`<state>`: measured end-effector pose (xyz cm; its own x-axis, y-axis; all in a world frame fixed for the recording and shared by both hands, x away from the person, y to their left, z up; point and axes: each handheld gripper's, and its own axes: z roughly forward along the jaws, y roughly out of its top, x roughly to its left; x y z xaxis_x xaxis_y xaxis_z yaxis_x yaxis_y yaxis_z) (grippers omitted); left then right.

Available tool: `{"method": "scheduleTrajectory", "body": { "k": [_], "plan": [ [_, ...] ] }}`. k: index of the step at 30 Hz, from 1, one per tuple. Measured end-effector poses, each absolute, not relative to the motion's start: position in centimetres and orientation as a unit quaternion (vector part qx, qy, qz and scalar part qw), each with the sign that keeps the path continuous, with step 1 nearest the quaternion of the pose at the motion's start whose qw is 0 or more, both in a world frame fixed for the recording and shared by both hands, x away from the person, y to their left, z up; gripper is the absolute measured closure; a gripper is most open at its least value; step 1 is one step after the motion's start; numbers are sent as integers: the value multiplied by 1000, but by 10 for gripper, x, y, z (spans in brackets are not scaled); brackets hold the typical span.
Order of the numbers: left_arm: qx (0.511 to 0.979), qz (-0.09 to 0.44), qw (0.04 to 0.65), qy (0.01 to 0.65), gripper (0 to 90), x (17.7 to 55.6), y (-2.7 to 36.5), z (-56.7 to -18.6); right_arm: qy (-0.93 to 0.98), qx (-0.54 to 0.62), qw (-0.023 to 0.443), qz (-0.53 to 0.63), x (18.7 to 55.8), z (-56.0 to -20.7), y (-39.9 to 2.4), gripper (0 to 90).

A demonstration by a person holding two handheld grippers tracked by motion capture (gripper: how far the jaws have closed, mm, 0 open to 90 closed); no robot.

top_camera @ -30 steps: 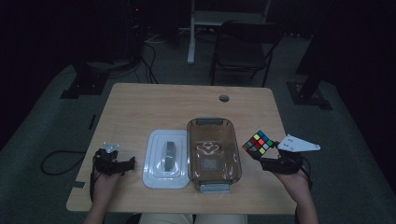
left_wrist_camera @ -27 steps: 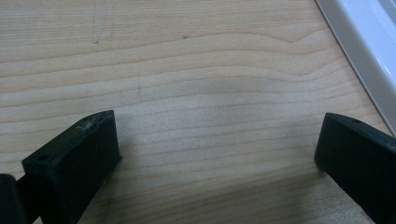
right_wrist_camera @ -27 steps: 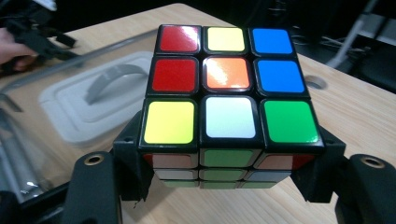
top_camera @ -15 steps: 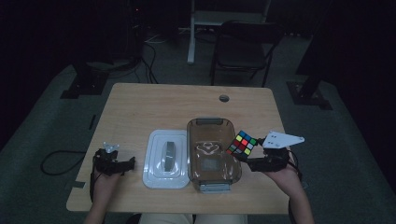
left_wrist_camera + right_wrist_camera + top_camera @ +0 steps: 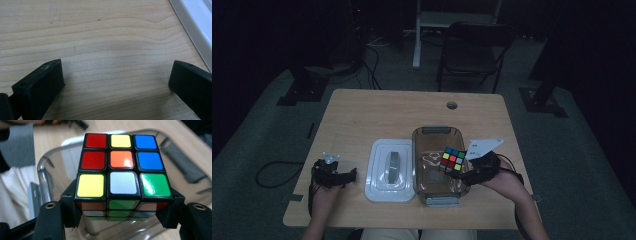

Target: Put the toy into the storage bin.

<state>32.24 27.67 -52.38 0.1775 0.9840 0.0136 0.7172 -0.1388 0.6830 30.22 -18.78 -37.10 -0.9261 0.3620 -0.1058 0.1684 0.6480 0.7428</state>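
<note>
Pinching a colourful puzzle cube (image 5: 123,171) between its jaws, the right gripper (image 5: 462,173) is hovering over the clear plastic container (image 5: 433,137) at lower centre. Placing it inside appears unfinished; the white lid (image 5: 390,170) is lying beside it. At lower left, the left gripper (image 5: 343,176) is resting spread on the wooden bench (image 5: 387,110). Dark room, folding chair (image 5: 471,52) behind.

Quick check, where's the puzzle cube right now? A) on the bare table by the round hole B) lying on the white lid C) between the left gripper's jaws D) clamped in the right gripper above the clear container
D: the right gripper has its jaws closed on the sides of the puzzle cube, held above the open clear container.
</note>
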Motion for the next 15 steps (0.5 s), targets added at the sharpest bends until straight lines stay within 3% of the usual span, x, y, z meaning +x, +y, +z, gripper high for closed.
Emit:
{"method": "scheduleTrajectory", "body": {
  "k": [10, 15],
  "plan": [
    [715, 240, 278, 595, 5, 322, 277, -524, 943, 115, 70, 306, 317, -391, -153, 339],
    [715, 240, 278, 595, 5, 322, 277, -524, 964, 98, 74, 237, 324, -400, -136, 339]
  ]
}}
